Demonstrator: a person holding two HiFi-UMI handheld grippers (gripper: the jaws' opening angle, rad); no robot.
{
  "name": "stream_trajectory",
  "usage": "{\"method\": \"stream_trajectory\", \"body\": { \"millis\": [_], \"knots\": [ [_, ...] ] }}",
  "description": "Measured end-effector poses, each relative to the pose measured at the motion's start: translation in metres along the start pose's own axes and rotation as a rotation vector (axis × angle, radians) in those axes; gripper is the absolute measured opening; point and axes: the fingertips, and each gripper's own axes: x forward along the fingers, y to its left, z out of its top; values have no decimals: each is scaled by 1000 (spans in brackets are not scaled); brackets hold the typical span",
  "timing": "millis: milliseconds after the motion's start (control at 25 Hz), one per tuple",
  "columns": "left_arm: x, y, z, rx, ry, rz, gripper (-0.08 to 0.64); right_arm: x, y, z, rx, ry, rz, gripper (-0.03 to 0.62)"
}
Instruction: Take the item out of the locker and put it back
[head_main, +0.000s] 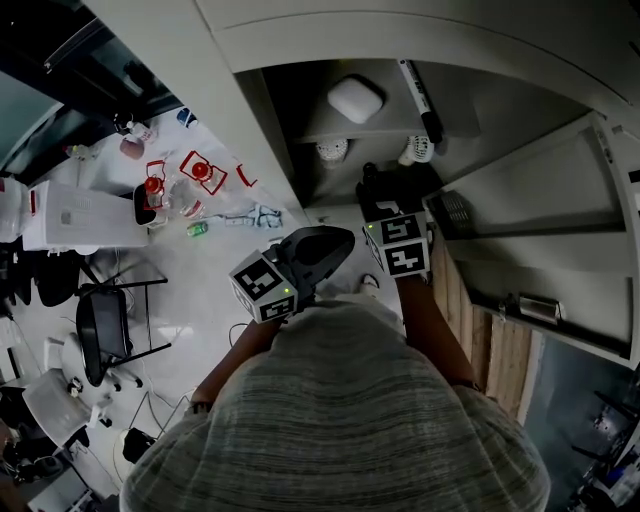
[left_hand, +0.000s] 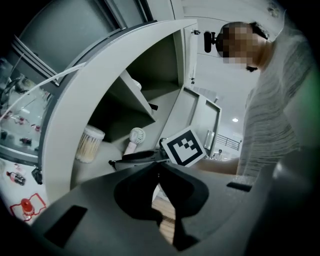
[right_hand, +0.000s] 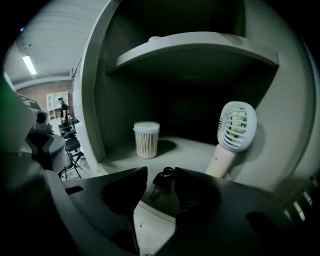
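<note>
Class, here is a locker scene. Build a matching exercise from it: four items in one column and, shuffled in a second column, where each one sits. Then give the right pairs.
Things
1. cotton swab tub
2. handheld fan
3. key
4. white case

Places
A. on the upper shelf
B. lying on the lower shelf, between the parted jaws of the right gripper
C. standing upright at the lower shelf's left, as the right gripper view shows it
D. propped at a tilt at the lower shelf's right, handle down

Pairs: 1-C, 2-D, 3-B, 4-A
</note>
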Motion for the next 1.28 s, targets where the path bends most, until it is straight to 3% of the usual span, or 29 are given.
{"method": "stream_trajectory", "body": {
  "millis": [240,400,720,1280],
  "knots": [
    [-2,1,2,11,10,-6,8,8,-1,-5,-6,53,-32,166],
    [-3,-1,3,20,11,-8,8,10,0,-6,33,71,-5,162],
    [-3,-6,4,32,14,-9,8,10,0,-13,62,98,5,110],
    [-7,-8,6,49,7,4,8,1,0,7,21,-31,-30,107]
  ]
}}
